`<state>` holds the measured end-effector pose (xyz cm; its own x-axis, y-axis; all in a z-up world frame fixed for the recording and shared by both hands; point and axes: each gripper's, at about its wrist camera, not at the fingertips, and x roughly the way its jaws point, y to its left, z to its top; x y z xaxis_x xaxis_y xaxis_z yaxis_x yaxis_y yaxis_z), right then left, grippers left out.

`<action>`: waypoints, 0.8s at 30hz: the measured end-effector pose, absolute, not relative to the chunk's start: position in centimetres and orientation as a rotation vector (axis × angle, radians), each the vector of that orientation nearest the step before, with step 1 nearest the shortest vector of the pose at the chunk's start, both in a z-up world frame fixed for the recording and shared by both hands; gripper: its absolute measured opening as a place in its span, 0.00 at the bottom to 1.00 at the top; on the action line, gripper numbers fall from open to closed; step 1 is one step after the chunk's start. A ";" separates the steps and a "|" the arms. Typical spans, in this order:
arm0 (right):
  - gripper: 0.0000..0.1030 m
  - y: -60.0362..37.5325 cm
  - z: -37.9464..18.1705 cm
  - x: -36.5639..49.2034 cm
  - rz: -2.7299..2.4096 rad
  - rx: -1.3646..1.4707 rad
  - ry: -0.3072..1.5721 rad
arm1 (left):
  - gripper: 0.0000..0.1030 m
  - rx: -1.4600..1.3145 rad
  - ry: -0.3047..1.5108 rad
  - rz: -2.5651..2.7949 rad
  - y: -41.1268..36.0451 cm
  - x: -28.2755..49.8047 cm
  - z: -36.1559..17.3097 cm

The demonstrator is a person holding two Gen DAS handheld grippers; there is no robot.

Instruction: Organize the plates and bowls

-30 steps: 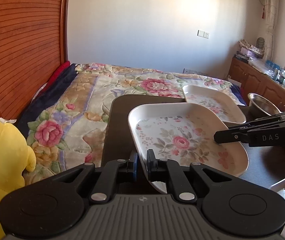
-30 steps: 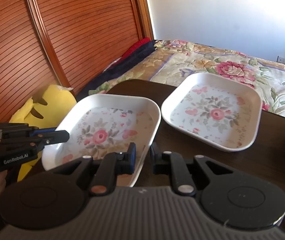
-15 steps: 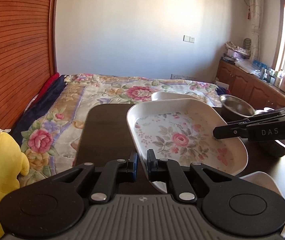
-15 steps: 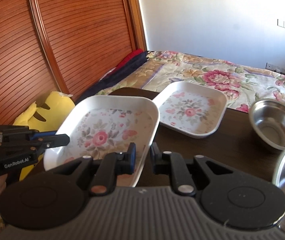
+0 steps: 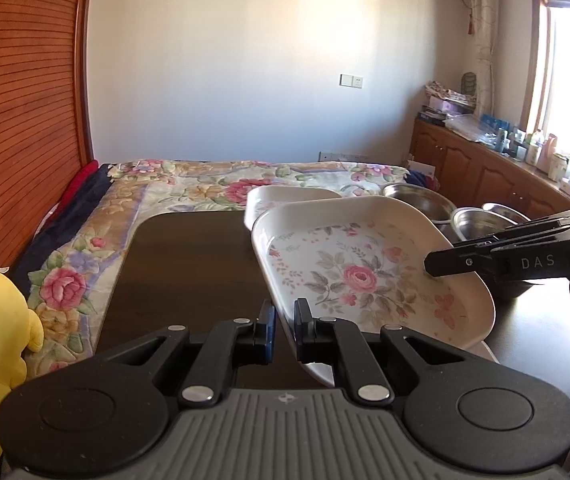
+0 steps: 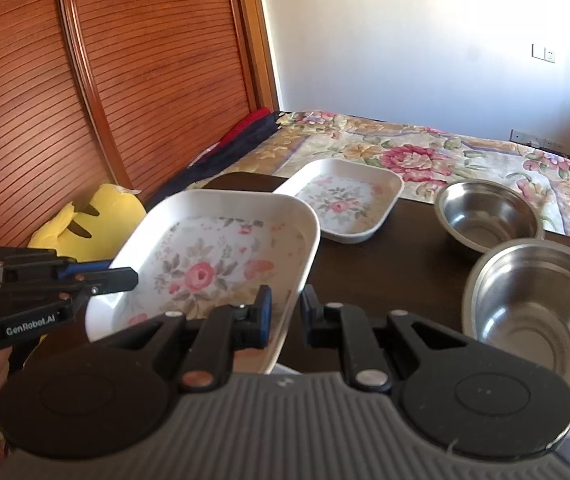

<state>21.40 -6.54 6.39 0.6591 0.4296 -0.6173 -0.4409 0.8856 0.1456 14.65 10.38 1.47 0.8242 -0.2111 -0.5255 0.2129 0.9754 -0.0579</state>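
A white floral plate point(image 5: 365, 272) hangs tilted above the dark table point(image 5: 189, 264), held from both sides. My left gripper point(image 5: 283, 314) is shut on its near-left rim. My right gripper point(image 6: 287, 302) is shut on the opposite rim of the same plate point(image 6: 213, 264). Each gripper also shows in the other's view: the right gripper point(image 5: 433, 262) and the left gripper point(image 6: 131, 279). A second floral plate point(image 6: 345, 204) lies flat at the table's far end. Two steel bowls point(image 6: 489, 212) point(image 6: 537, 308) stand to its right.
A bed with a flowered cover point(image 6: 425, 152) lies beyond the table, and a wooden slatted headboard point(image 6: 105, 80) rises on the left. A yellow plush toy point(image 6: 97, 216) sits by the table's left edge. A white edge point(image 5: 487, 350) of another dish peeks out under the held plate.
Both grippers have drawn back and up with the floral plate between them. The second plate now lies farther away, and the steel bowls have come into view on the right.
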 end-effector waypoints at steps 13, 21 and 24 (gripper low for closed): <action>0.17 -9.0 6.8 17.5 0.464 0.013 0.657 | 0.11 0.017 0.532 -0.260 8.0 11.2 2.0; 0.17 -10.6 5.8 15.4 0.444 0.052 0.646 | 0.11 0.017 0.526 -0.276 7.1 9.2 1.6; 0.17 -11.0 5.1 14.9 0.441 0.073 0.650 | 0.11 0.014 0.532 -0.281 6.8 8.8 1.1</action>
